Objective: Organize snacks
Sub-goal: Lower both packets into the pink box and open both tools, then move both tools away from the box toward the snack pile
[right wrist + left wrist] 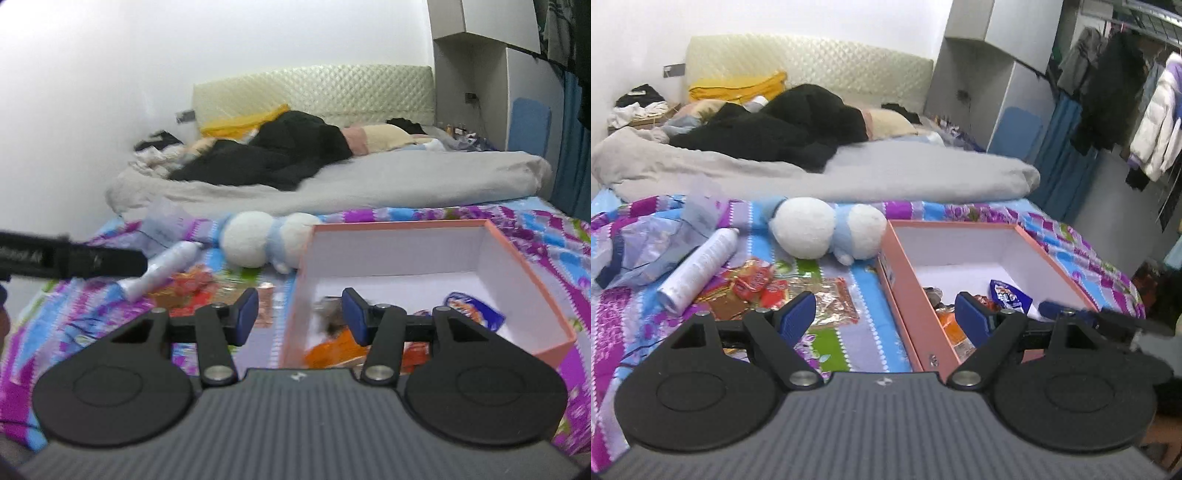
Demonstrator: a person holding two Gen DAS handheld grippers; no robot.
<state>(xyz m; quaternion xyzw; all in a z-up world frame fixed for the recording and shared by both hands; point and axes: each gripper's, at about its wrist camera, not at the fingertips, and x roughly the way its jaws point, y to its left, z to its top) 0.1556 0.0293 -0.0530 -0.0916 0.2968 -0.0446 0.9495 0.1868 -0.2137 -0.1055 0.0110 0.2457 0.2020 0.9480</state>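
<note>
A salmon-pink box (912, 295) with a white inside lies open on the patterned bedspread. In it are a blue snack packet (1010, 297) and an orange packet (951, 323). Loose red snack packets (757, 284) and a clear wrapper (833, 301) lie on the bedspread left of the box. My left gripper (884, 315) hovers open over the box's left wall with nothing between its pads. My right gripper (301, 315) stands partly open over the box's (517, 273) near left corner, also holding nothing. The blue packet (474, 304) and orange packet (332, 349) show there too.
A white bottle (698, 267) lies left of the loose snacks, and a white and blue plush toy (827, 232) sits behind them. A grey blanket (886, 173) and dark clothes (783, 125) cover the far bed. Hanging coats (1145, 110) line the right.
</note>
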